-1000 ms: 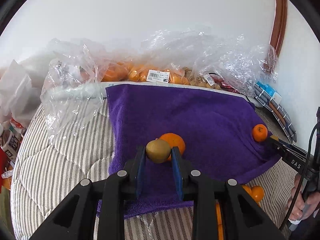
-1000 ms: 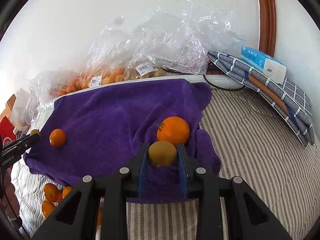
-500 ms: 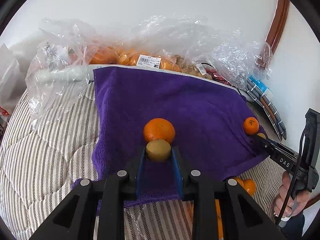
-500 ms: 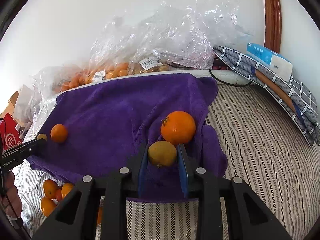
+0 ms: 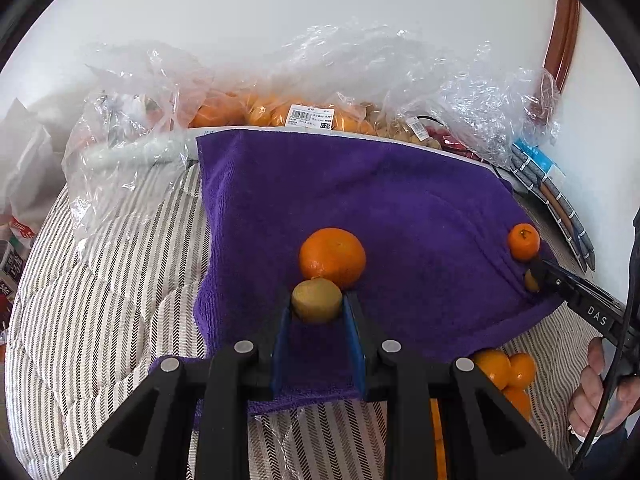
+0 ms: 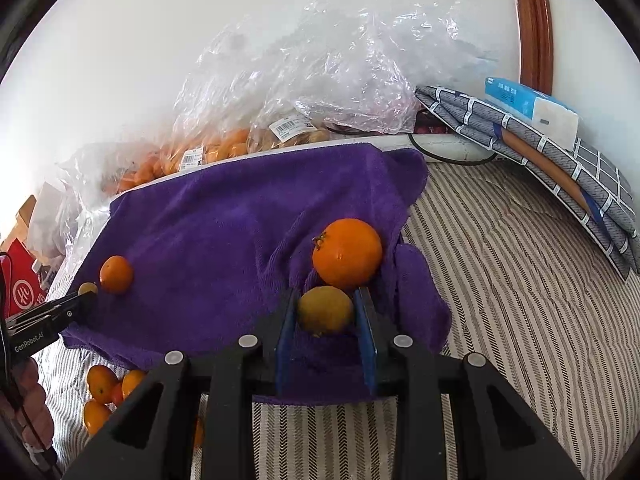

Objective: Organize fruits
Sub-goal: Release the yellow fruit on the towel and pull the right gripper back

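A purple towel [image 5: 360, 200] lies spread on the striped bed; it also shows in the right wrist view [image 6: 208, 232]. My left gripper [image 5: 317, 308] is shut on a yellow-green fruit [image 5: 316, 300], just in front of an orange [image 5: 332, 258] lying on the towel. My right gripper [image 6: 325, 312] is shut on another yellow-green fruit [image 6: 325, 309], right below a second orange [image 6: 347, 253] on the towel. Each gripper shows at the other view's edge, the right gripper [image 5: 534, 276] beside its orange [image 5: 523, 241], the left gripper [image 6: 86, 294] beside its orange [image 6: 116, 274].
Clear plastic bags [image 5: 280, 92] of oranges and other fruit line the wall behind the towel. Loose small oranges [image 6: 104, 392] lie on the bed by the towel's near edge. A folded grey checked cloth [image 6: 560, 172] and a blue box [image 6: 532, 108] lie at the right.
Both grippers have moved in closer to the oranges on the towel, each still holding its yellow-green fruit. The oranges have not moved.
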`<state>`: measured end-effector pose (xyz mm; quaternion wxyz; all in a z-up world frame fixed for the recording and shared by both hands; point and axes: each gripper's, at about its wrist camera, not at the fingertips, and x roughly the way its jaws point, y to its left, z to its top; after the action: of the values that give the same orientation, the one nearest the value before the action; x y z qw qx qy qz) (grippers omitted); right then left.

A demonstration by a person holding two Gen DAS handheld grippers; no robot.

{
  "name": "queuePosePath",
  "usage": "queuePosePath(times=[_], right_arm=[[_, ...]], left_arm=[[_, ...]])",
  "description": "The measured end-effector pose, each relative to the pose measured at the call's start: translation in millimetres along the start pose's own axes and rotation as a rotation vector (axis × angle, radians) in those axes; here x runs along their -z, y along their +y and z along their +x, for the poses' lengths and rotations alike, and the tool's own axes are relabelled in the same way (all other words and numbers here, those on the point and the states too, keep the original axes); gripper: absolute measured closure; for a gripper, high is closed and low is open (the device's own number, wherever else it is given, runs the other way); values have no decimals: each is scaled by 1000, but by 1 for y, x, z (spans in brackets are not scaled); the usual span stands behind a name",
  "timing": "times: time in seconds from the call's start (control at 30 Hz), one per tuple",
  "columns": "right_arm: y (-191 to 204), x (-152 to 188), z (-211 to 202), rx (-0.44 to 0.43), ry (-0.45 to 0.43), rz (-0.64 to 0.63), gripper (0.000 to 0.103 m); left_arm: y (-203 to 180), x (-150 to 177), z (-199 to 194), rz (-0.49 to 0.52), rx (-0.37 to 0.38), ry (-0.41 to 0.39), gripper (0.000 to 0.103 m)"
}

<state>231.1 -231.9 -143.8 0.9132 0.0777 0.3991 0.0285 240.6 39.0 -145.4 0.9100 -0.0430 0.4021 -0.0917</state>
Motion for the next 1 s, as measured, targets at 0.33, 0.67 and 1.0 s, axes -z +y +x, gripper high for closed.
queuePosePath(times=[0.33,0.67,1.0], right_arm=[[4,3,-4,21,-21,-12,60],[1,5,-17,51,-29,-2,57],[24,20,-64,27,-49,-56,50]], left_arm=[[-3,0,-1,-3,14,8,74],[-4,3,-4,-3,-8,-2,74],[-8,1,-31,-2,-13,-30,68]])
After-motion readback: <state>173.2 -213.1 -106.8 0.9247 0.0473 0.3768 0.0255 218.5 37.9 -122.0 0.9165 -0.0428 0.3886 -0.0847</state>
